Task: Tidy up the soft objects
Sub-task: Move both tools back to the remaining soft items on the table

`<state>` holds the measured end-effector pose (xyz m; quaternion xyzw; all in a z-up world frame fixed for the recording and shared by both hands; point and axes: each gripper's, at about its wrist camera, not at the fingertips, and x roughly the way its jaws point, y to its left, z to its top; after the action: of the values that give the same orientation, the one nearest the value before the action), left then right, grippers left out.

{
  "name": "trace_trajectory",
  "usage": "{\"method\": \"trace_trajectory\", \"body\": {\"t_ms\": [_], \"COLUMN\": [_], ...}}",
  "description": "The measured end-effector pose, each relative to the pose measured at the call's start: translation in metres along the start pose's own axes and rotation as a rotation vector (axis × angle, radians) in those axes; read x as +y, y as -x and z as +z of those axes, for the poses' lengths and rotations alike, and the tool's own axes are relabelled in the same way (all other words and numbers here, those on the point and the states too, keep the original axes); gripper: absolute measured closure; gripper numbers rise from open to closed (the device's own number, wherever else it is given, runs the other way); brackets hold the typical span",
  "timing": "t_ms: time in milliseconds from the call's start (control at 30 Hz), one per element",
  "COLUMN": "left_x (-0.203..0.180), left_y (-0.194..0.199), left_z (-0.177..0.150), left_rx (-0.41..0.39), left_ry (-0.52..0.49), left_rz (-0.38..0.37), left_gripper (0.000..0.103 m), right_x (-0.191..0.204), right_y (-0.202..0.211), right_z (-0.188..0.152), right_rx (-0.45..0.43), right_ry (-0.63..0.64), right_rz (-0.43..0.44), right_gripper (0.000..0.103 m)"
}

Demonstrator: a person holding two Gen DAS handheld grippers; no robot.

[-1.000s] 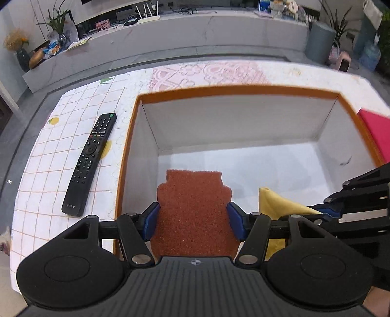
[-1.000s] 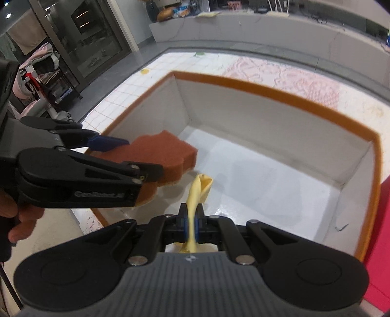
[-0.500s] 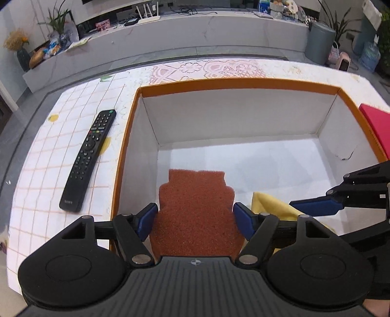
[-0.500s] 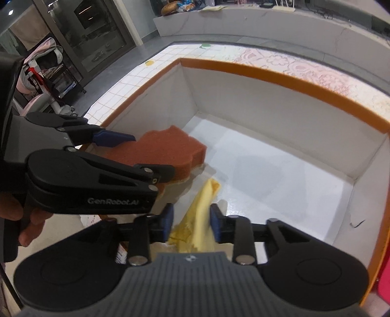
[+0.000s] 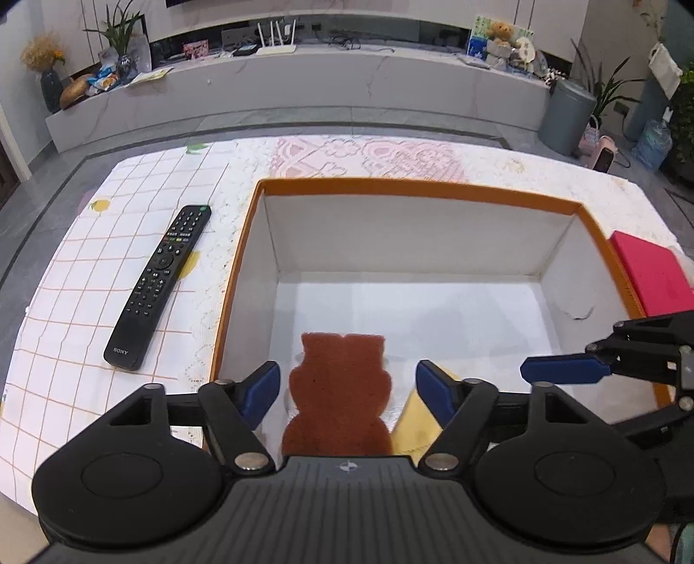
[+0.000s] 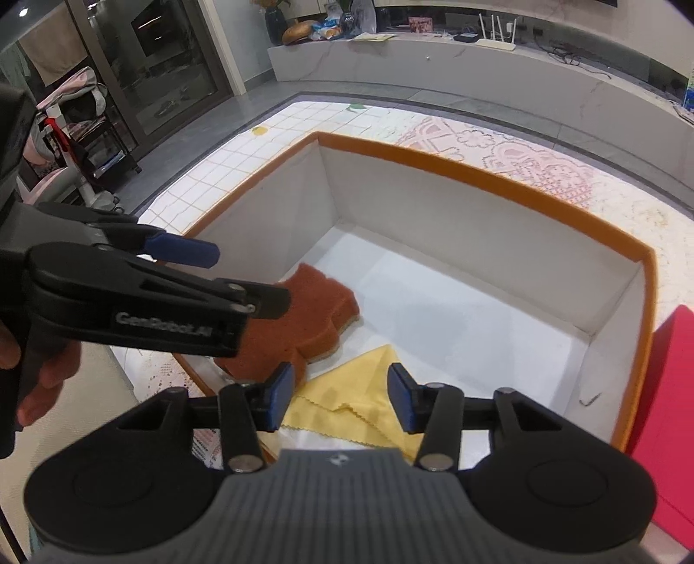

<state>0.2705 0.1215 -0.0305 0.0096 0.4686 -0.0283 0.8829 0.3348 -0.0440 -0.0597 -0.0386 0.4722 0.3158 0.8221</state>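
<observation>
A long pale marble-look ledge [image 5: 303,82] runs along the far wall, carrying a white router [image 5: 276,43], a dark vase of dried flowers [image 5: 45,73], potted plants and a teddy bear [image 5: 503,32]. The floor [image 5: 130,143] is grey tile, with a grey bin [image 5: 566,115] at the right. Dark glass doors [image 6: 143,65] stand at the left in the right wrist view.

My box [image 5: 243,260] sits on the counter [image 5: 65,347]; inside it, at its near wall, the sponge [image 5: 342,382] lies left of and touching the cloth [image 6: 347,390]. The remote [image 5: 160,284] lies left of the box, a pad [image 5: 650,271] to its right
</observation>
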Motion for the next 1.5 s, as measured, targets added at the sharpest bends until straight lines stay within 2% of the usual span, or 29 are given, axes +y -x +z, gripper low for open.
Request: {"method": "trace_trajectory", "body": {"t_ms": [200,333,500,567,633,700,1000,1067,1133,1333,1400,1500], "left_x": [-0.017,-0.035,-0.065,-0.077,-0.091,-0.107,-0.174,-0.192,-0.209,-0.259,-0.273,-0.292], "left_y": [0.033,0.059,0.087,0.093,0.098,0.100,0.080,0.071,0.060,0.034,0.026,0.015], "left_z": [-0.006,-0.016,-0.036,-0.044,-0.052,-0.060,-0.085,-0.089,-0.088,-0.081,-0.080,-0.077], "left_rx": [-0.082,-0.161,-0.263,-0.289,-0.312,-0.324,-0.313,-0.292,-0.268,-0.223,-0.206,-0.180], "left_ry": [-0.007,-0.009,0.004,0.002,-0.003,-0.009,-0.020,-0.033,-0.053,-0.120,-0.135,-0.156], "left_rz": [-0.009,-0.020,-0.065,-0.096,-0.119,-0.141,-0.244,-0.271,-0.292,-0.329,-0.336,-0.351], "left_gripper": [0.021,0.021,0.021,0.021,0.021,0.021,0.021,0.021,0.021,0.027,0.029,0.032], "right_x": [-0.004,-0.003,-0.006,-0.008,-0.012,-0.017,-0.065,-0.080,-0.093,-0.152,-0.175,-0.204], "right_y": [0.026,0.055,0.101,0.118,0.136,0.149,0.192,0.198,0.205,0.225,0.231,0.233], "right_z": [-0.008,-0.023,-0.055,-0.070,-0.088,-0.105,-0.184,-0.199,-0.207,-0.230,-0.236,-0.241], "right_rx": [-0.043,-0.106,-0.217,-0.253,-0.286,-0.303,-0.296,-0.283,-0.276,-0.238,-0.217,-0.192], "right_ry": [-0.005,0.006,0.006,-0.005,-0.022,-0.038,-0.190,-0.225,-0.260,-0.367,-0.429,-0.505], "right_rz": [-0.019,-0.053,-0.120,-0.149,-0.176,-0.207,-0.348,-0.381,-0.415,-0.513,-0.523,-0.520], "right_gripper": [0.055,0.055,0.050,0.048,0.041,0.041,0.034,0.029,0.018,0.010,0.004,0.003]}}
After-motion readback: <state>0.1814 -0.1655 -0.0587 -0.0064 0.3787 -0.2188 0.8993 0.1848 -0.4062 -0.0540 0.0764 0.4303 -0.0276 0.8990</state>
